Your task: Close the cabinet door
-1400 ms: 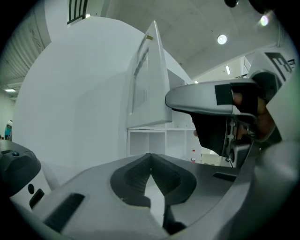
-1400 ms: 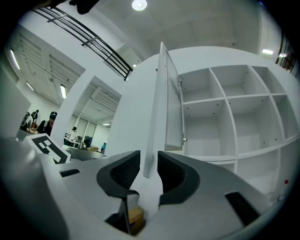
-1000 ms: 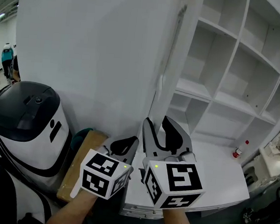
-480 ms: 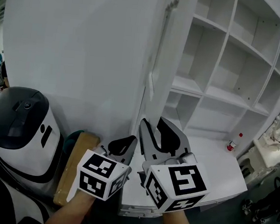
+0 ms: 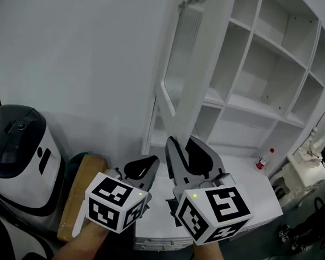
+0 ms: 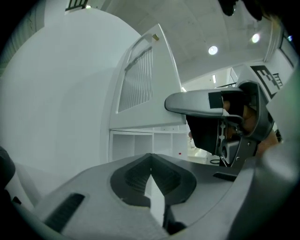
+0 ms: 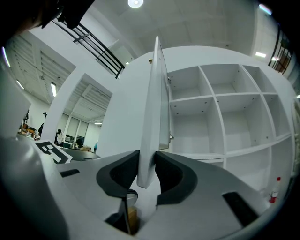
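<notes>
The white cabinet door [image 5: 183, 60] with a ribbed glass panel stands open, edge-on to me, in front of the empty white shelf cabinet [image 5: 259, 79]. My right gripper [image 5: 182, 148] reaches level to the door's lower edge. In the right gripper view the door [image 7: 152, 117] runs between the jaws of that gripper [image 7: 146, 171]; the jaws are closing and both pads touch the door's faces. My left gripper [image 5: 146, 166] sits just left of it, shut with nothing in it. The left gripper view shows its own tips [image 6: 150, 161] meeting, the door [image 6: 140, 79] above and the right gripper [image 6: 220, 122] beside.
A black-and-white domed machine [image 5: 18, 147] stands low at the left, with a wooden board [image 5: 80, 187] leaning next to it. The cabinet's white base ledge [image 5: 248, 186] carries a small red-capped bottle [image 5: 262, 159]. A plain white wall panel [image 5: 78, 55] fills the left.
The door has swung, so its glass panel now faces me more. Both grippers moved with it, and the right jaws narrowed onto the door's edge.
</notes>
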Action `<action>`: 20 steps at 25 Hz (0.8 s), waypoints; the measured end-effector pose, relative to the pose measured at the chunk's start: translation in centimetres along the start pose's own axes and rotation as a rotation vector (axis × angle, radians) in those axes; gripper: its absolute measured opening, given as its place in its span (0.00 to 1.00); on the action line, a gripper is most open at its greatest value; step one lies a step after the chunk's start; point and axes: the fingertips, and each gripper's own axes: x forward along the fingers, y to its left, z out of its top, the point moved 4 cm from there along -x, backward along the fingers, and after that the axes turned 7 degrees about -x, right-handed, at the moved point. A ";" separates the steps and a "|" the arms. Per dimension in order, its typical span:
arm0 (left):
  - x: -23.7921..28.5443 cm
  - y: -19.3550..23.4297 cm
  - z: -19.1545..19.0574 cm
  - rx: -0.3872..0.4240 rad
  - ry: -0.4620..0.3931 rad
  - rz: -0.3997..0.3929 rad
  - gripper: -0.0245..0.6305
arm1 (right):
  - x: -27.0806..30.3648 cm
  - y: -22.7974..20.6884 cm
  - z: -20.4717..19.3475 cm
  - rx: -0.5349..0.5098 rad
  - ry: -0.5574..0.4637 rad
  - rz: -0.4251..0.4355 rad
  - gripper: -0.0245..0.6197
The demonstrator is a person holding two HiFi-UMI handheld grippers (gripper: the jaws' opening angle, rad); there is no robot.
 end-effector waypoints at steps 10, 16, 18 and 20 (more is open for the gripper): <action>2.4 -1.4 0.0 0.004 0.006 -0.012 0.05 | -1.0 -3.6 -0.5 0.008 0.002 0.002 0.18; 4.8 -3.0 -0.3 0.021 0.015 -0.015 0.05 | -1.5 -5.8 -1.1 0.018 -0.009 0.019 0.17; 5.7 -3.5 -0.1 0.025 0.007 -0.013 0.05 | -1.7 -6.8 -1.4 0.019 -0.014 0.022 0.17; 6.7 -3.8 0.0 0.027 0.002 -0.008 0.05 | -1.8 -7.9 -1.7 0.024 -0.016 0.033 0.16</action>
